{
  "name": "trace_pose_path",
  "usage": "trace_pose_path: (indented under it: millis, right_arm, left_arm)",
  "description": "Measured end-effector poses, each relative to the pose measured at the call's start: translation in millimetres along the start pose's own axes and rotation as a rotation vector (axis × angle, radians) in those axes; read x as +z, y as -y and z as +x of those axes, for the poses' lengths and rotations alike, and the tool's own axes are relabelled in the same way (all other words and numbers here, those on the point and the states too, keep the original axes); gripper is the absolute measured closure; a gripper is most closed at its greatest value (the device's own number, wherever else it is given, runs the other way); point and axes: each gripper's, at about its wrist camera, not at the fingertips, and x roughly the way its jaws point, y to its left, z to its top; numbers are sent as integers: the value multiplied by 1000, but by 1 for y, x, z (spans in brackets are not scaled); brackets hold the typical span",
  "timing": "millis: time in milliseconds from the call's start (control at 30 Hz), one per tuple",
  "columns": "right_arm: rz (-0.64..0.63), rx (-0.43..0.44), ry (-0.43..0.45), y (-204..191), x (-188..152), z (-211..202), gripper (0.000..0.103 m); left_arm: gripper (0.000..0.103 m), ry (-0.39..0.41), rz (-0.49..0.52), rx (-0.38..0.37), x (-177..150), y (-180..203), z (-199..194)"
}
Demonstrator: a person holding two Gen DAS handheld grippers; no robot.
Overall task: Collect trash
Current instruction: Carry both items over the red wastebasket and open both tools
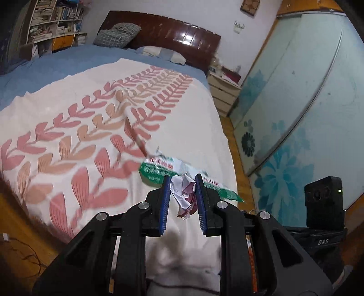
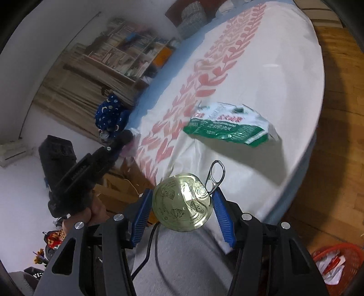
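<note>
My left gripper (image 1: 182, 179) is shut on a crumpled ball of white and red paper (image 1: 184, 197), held above the near end of the bed. Just past it a torn green and white wrapper (image 1: 154, 170) lies on the white blanket with pink leaves (image 1: 91, 127). My right gripper (image 2: 183, 193) is shut on a round golden can lid (image 2: 182, 205) with its pull ring standing up. The same green and white wrapper (image 2: 229, 125) lies on the blanket beyond the lid. A hand (image 2: 91, 214) at the left of the right wrist view grips the other gripper's handle.
An orange basket (image 2: 334, 261) with scraps stands on the wooden floor (image 2: 329, 136) beside the bed. Cardboard boxes (image 2: 118, 182) sit on the far side. A nightstand (image 1: 224, 91), a sliding wardrobe door (image 1: 295, 102) and a bookshelf (image 1: 54, 20) ring the bed.
</note>
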Motion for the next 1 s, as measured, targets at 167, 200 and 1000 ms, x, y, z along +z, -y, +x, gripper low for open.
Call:
trace_pose_path:
  millis: [167, 200, 1000]
  right_arm:
    - [1, -81, 94, 1, -27, -66, 49]
    - [0, -102, 114, 3, -31, -81, 49]
    - [333, -605, 120, 172, -257, -246, 48]
  left_arm:
    - [81, 0, 8, -41, -11, 23, -18]
    - [81, 5, 14, -56, -10, 30, -22]
    - [81, -754, 281, -300, -201, 303, 159]
